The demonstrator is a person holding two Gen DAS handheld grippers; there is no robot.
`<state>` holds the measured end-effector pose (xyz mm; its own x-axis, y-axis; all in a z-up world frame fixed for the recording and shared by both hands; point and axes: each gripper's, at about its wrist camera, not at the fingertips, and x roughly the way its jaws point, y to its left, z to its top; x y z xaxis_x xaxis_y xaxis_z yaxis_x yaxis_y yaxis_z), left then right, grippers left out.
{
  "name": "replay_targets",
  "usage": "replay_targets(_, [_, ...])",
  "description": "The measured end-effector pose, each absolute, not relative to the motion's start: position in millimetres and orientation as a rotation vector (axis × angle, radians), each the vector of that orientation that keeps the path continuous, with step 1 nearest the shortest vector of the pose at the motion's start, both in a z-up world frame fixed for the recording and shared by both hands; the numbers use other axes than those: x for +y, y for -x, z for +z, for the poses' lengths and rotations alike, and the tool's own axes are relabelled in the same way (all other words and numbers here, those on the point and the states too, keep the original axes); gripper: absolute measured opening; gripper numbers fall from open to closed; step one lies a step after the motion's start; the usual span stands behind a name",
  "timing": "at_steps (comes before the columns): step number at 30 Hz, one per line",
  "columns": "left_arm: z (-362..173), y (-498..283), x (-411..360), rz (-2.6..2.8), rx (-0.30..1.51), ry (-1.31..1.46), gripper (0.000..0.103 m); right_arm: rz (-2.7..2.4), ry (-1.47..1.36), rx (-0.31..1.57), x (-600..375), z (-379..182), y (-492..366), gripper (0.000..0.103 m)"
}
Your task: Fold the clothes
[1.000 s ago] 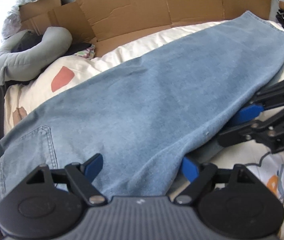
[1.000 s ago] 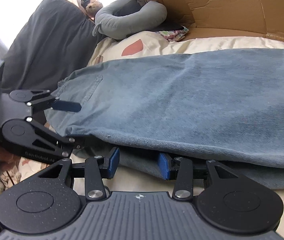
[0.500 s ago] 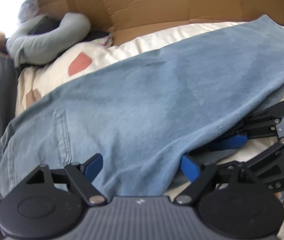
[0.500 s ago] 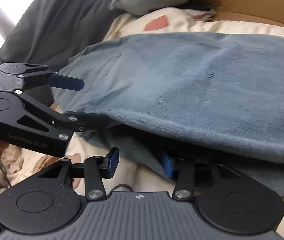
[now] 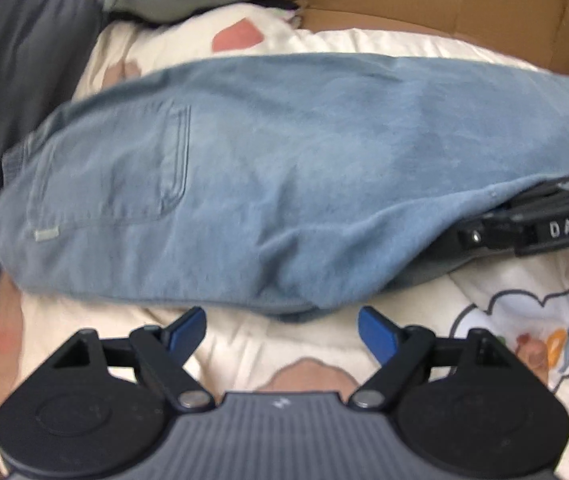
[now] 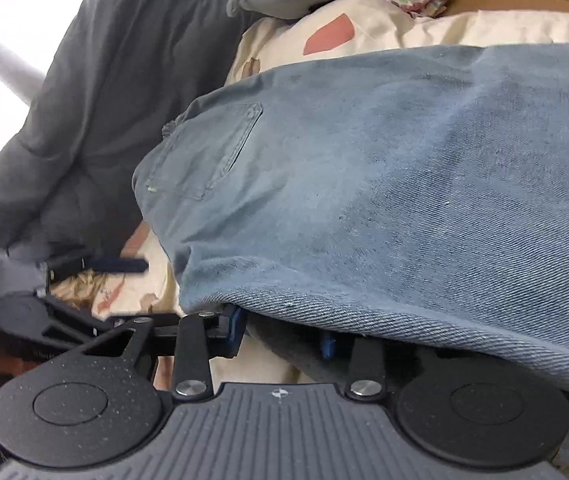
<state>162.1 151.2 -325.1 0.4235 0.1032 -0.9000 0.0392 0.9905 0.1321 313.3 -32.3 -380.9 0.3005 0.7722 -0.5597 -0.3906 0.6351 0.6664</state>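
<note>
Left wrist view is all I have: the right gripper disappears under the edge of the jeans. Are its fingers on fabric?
Observer: In the right wrist view the right gripper is tucked under the top layer of the jeans, with a lower denim layer between its pads. I can't tell if it's clamped.
Operator: Can you see both pads?
Observer: Its left pad shows at the fold's edge; the other is mostly hidden beneath draped denim.

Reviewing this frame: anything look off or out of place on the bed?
Nothing is damaged or spilled. One oddity: the right gripper is buried under the near edge of the jeans, denim draped over its fingers, while the left gripper sits open, clear of the cloth.
</note>
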Motion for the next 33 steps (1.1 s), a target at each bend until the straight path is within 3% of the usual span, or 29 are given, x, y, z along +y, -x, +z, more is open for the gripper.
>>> replay_targets(19, [-333.5,-188.5,172.9,0.156,1.079,0.137,0.084,0.819,-0.537,0.97,-39.3,-371.0,-321.6,0.037])
replay_targets(30, [-339.8,-194.6,182.8,0.244,1.119,0.29,0.078,0.848,-0.474,1.043,-36.7,-386.3,-310.9,0.036])
replay_targets(33, [-345.4,-196.8,185.0,0.265,1.15,0.329,0.07,0.856,-0.447,1.042,-33.8,-387.8,-307.5,0.037])
